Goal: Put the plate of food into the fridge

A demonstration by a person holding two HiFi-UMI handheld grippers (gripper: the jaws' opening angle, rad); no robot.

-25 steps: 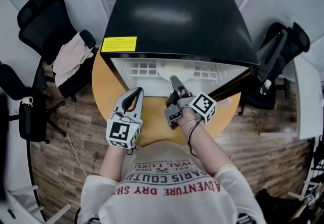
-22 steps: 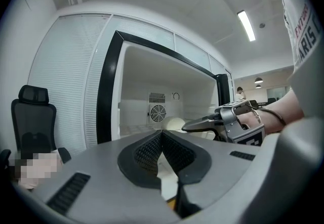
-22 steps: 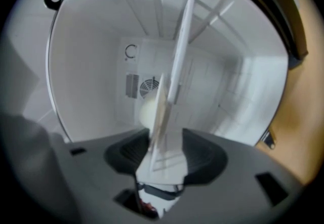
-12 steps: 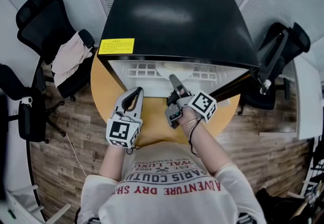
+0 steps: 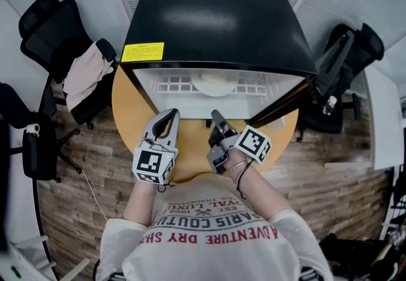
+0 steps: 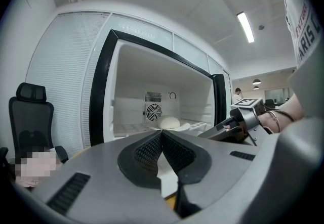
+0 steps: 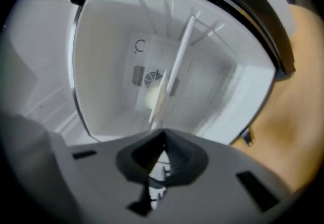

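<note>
A small black fridge [image 5: 216, 19] stands open on a round wooden table [image 5: 130, 115]. A white plate [image 5: 216, 85] with a pale dome of food [image 6: 169, 122] rests on the shelf inside. Both grippers hang in front of the opening, apart from the plate. My left gripper [image 5: 170, 113] is shut and empty, its tips [image 6: 162, 132] meeting. My right gripper [image 5: 216, 113] is rolled on its side and points into the fridge. Its jaws are closed tip to tip [image 7: 163, 132] with nothing between them. In the right gripper view the food [image 7: 151, 97] shows deep inside.
The fridge door [image 5: 285, 99] swings open to the right. A black office chair [image 5: 57, 26] with a pale garment [image 5: 85, 73] stands at the left, another chair [image 5: 346, 64] at the right. Wooden floor surrounds the table.
My right gripper has drawn back a little from the fridge opening toward the person. The plate stays on the shelf. The left gripper has not moved.
</note>
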